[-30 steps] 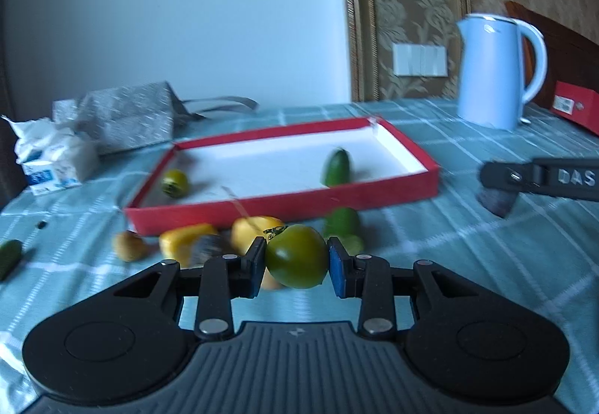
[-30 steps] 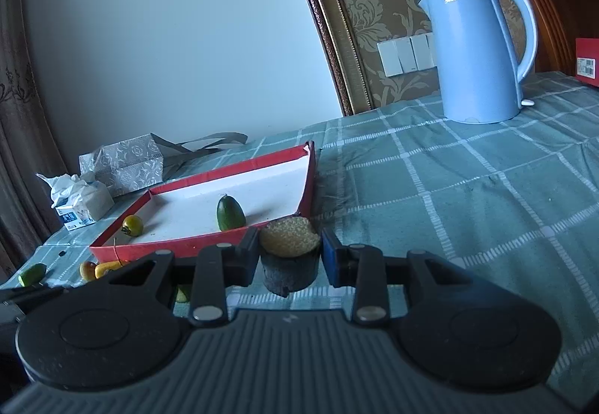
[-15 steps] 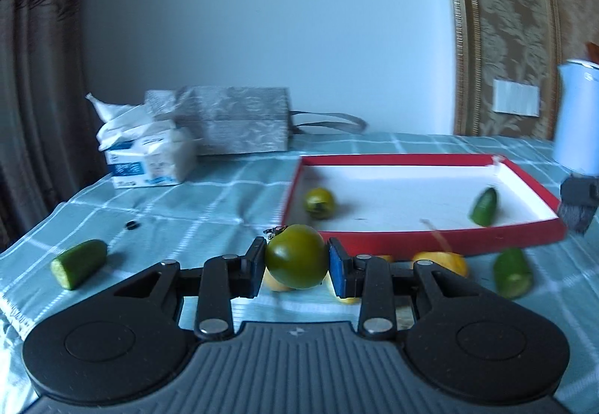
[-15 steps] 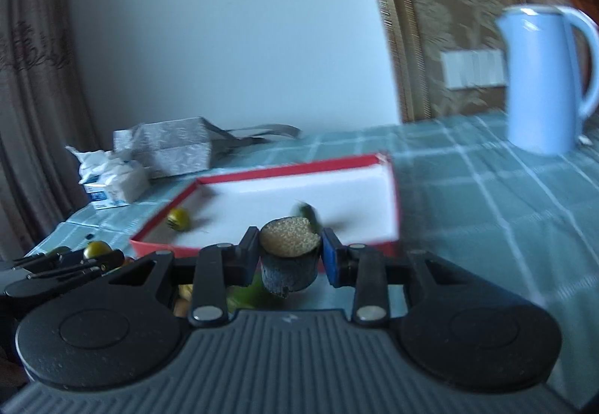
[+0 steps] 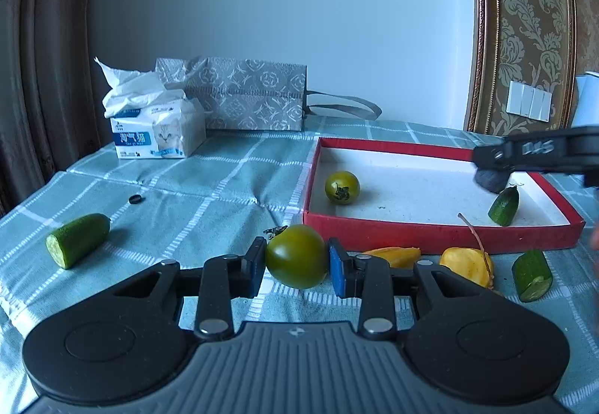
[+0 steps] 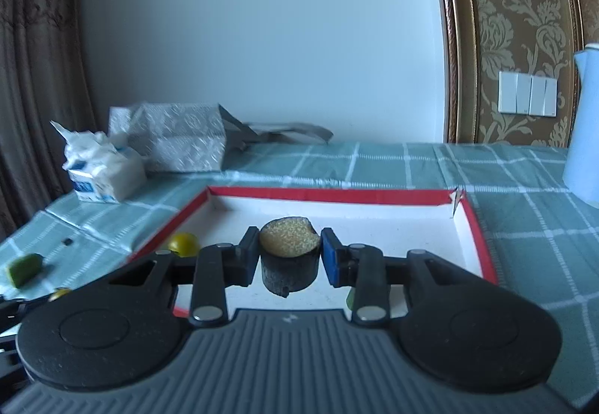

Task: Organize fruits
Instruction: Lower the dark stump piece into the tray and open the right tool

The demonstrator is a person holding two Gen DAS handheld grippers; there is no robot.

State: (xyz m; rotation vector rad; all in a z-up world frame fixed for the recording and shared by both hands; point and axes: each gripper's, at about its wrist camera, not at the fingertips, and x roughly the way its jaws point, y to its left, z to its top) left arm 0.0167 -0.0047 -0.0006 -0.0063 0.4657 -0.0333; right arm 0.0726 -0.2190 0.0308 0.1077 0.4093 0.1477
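Note:
My left gripper is shut on a green tomato, held just in front of the red tray's near wall. Inside the tray lie a smaller green tomato and a cucumber piece. My right gripper is shut on a dark cut fruit piece with a yellow grainy top, hovering over the red tray. In the left wrist view the right gripper reaches over the tray from the right. Yellow fruit pieces and a cucumber piece lie before the tray.
Another cucumber piece lies on the checked cloth at the left, near a small black cap. A tissue pack and a grey patterned bag stand at the back. A blue kettle stands at the right.
Both grippers have swung leftward with their fruit still held. The right gripper now hangs over the tray; before it was beside the tray's right end.

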